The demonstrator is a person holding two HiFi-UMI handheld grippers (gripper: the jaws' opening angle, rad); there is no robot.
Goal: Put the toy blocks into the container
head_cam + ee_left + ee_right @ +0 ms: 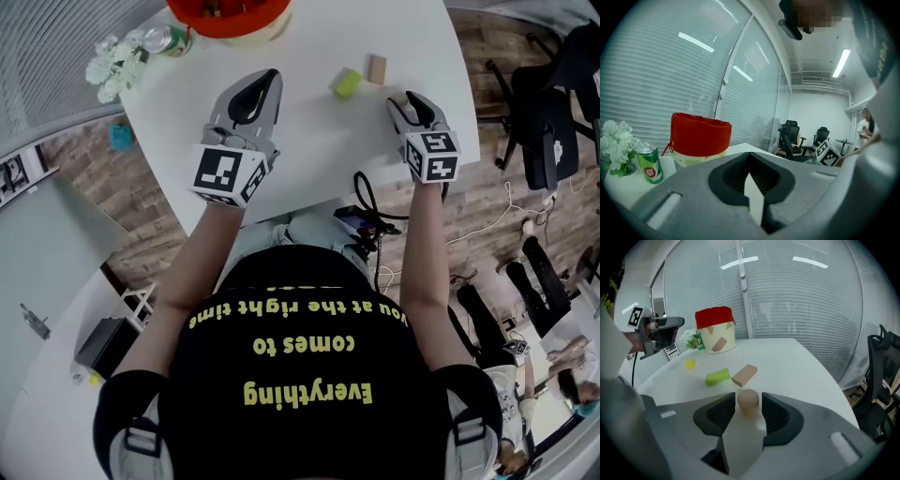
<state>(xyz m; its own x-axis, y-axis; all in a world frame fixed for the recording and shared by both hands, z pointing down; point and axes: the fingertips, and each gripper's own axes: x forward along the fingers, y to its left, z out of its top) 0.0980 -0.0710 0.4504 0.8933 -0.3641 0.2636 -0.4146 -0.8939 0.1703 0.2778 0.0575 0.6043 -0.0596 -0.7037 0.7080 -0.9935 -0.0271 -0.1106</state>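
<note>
I am reading the left gripper (270,79) as sitting closed and empty over the white counter (309,141), with the red-lined container (230,17) standing at the far edge. A yellow block (689,364), a green block (717,376) and a tan block (744,375) are lying loose, apart from the container. The right gripper (409,99) is standing open around a tan ball (748,400) resting on the counter, pads just clear of it.

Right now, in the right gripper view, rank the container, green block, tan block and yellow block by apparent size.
Largest: container
Next: green block and tan block, too alike to rank
Smallest: yellow block
</note>
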